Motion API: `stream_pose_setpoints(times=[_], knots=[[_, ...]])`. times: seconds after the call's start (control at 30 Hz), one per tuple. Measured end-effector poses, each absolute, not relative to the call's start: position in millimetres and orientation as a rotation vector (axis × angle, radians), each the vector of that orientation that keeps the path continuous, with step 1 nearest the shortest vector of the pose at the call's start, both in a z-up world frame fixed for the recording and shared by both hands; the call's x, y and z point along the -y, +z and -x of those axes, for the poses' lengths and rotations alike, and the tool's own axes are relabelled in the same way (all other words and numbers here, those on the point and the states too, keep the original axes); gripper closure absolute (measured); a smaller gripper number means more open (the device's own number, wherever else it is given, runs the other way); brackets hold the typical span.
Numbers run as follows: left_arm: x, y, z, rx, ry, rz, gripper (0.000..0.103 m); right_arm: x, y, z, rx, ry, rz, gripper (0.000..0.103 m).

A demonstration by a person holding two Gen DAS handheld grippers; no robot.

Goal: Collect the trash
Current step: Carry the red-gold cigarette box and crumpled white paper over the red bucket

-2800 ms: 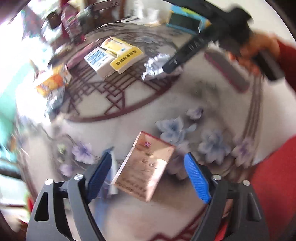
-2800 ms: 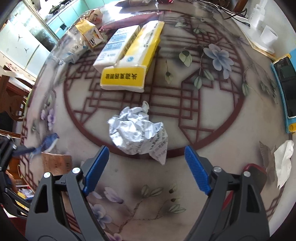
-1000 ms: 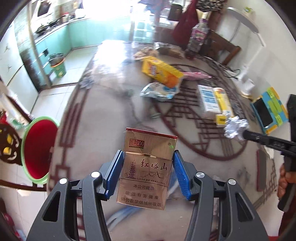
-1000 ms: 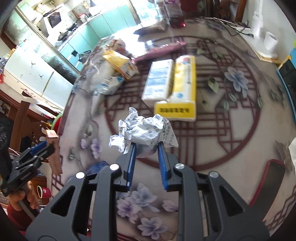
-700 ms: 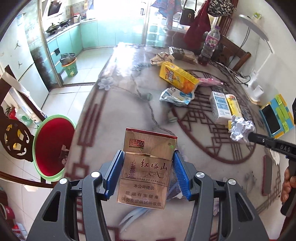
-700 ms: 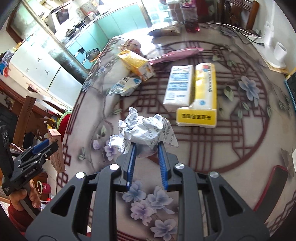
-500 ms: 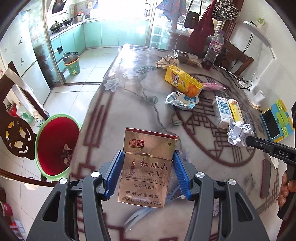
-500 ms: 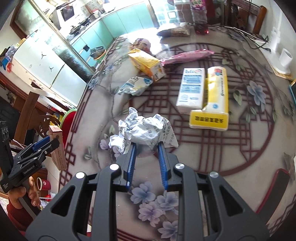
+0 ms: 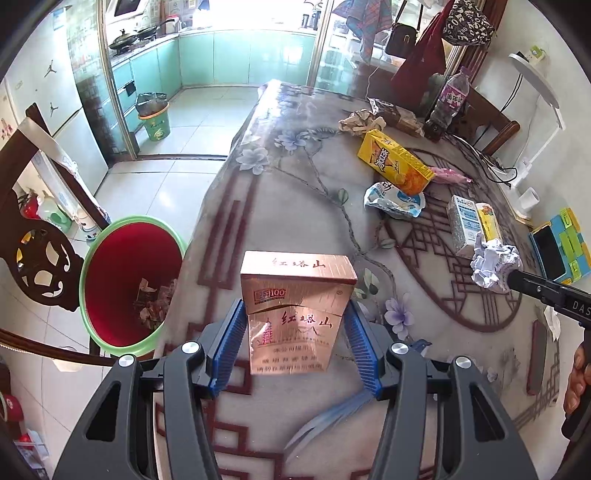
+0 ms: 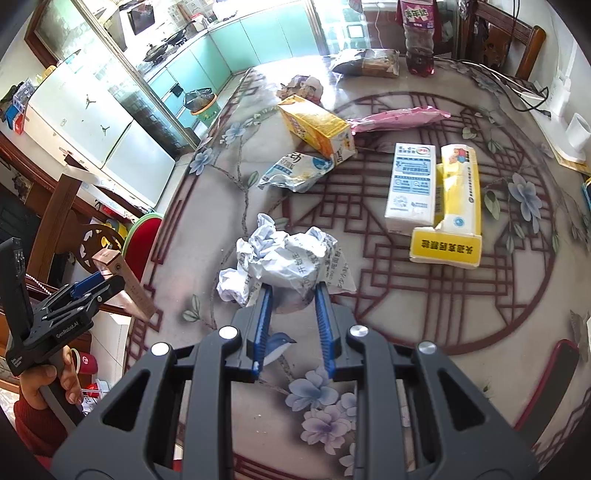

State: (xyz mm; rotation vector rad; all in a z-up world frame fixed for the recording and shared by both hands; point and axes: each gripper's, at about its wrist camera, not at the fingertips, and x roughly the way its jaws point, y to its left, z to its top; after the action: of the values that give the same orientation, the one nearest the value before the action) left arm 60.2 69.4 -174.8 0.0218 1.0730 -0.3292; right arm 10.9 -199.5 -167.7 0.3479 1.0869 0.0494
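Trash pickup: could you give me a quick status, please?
Left gripper clamps cigarette pack. Right gripper clamps crumpled paper. Red bin beside table, unobstructed.

Illumination: bright daylight from the kitchen window [image 9: 236, 14], overexposed to white.
Glare: strong sheen on the glossy table [image 10: 461, 295] at its far end.
Shadows: soft, short, under the litter.
Focus: both views sharp; no motion blur.
Distortion: heavy fisheye bending; black vignette at the corners.
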Motion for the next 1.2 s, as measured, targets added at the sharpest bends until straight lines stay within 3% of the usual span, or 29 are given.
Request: stream_pose_setpoints(times=[1.2], knots=[[-207,-195,-115,-1.088,-0.202,0.039,0.051,44,-154,-69,-1.086,0.191,-0.264,0.079]])
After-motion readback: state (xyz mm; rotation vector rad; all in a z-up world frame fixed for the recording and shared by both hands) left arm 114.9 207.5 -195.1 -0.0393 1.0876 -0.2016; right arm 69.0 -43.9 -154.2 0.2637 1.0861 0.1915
